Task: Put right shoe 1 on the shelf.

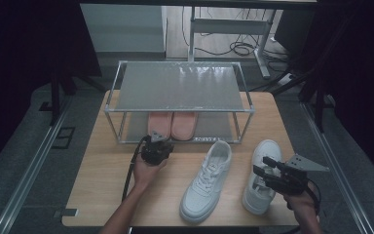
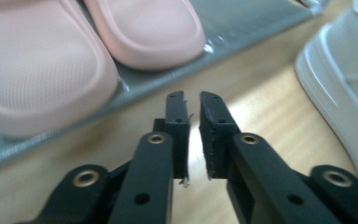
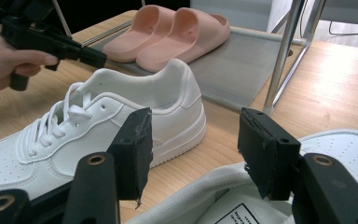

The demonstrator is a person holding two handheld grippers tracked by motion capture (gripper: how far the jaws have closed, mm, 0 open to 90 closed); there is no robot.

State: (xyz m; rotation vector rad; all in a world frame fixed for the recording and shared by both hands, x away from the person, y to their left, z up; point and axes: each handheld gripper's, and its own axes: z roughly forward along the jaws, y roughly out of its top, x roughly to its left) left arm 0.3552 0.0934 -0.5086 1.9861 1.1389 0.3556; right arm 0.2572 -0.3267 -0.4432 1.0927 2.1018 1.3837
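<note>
A pair of pink slippers (image 1: 173, 124) lies on the lower shelf of a metal rack (image 1: 180, 87), toes toward me. My left gripper (image 1: 157, 139) hovers just in front of them. In the left gripper view its jaws (image 2: 193, 100) stand a narrow gap apart with nothing between them, and the slippers (image 2: 37, 70) are just beyond. Two white sneakers rest on the table: the left sneaker (image 1: 207, 183) and the right sneaker (image 1: 260, 187). My right gripper (image 1: 263, 165) hangs over the right sneaker's heel opening, jaws (image 3: 193, 121) wide open and holding nothing.
The rack stands at the back of the wooden table (image 1: 107, 185), and its top shelf is bare. A rack post (image 3: 284, 51) rises close beyond the right gripper. Bare tabletop lies at the front left. Cables and a desk frame (image 1: 233, 29) are on the floor behind.
</note>
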